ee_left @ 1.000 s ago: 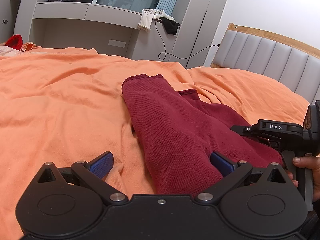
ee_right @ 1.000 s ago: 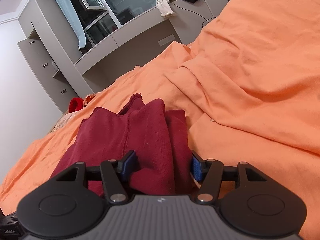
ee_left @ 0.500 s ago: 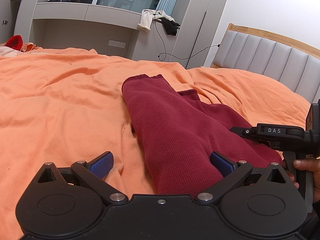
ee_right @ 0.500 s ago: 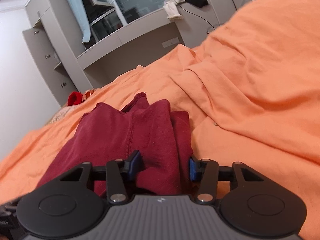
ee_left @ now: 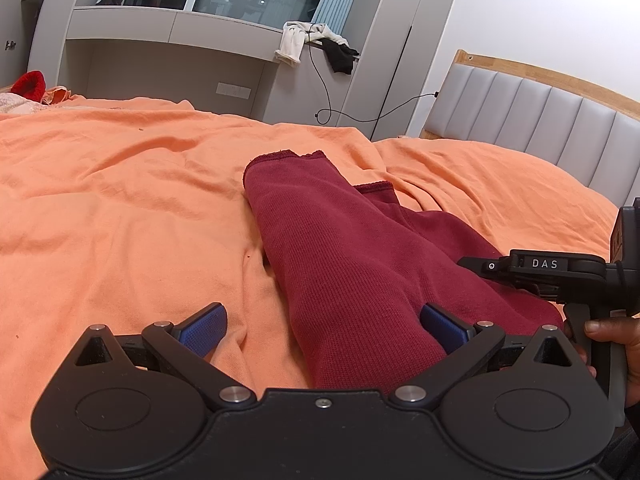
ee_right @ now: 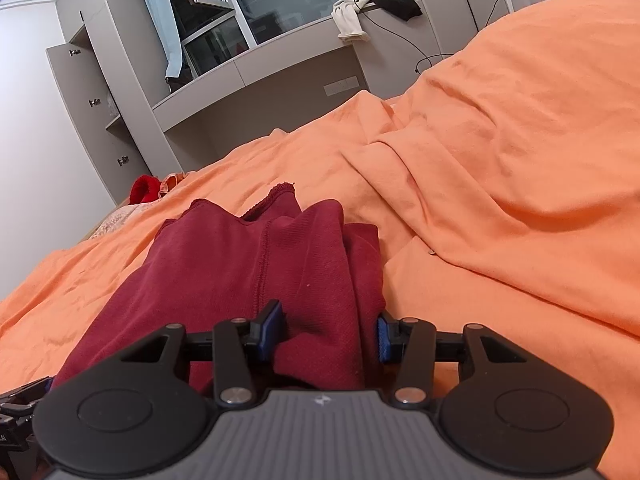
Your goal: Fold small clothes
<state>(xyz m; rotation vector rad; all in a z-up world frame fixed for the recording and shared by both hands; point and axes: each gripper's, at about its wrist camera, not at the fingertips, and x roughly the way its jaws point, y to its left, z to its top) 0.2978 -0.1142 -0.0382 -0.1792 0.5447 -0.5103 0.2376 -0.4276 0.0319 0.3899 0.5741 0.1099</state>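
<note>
Maroon garment (ee_left: 344,264) mid-frame on the orange bedsheet (ee_left: 120,208) looks half-folded: left gripper (ee_left: 322,326) spread wide, right gripper (ee_right: 327,330) pinching its near edge, final fold left.

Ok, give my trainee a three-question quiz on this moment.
1. True or false: the left hand-held gripper is wide open.
2. The maroon garment lies on: A) a grey desk B) the orange bedsheet C) the floor
3. Fill in: the right hand-held gripper has a bunch of ____ cloth between its pads.

Key: 1 true; 2 B; 3 maroon
</note>
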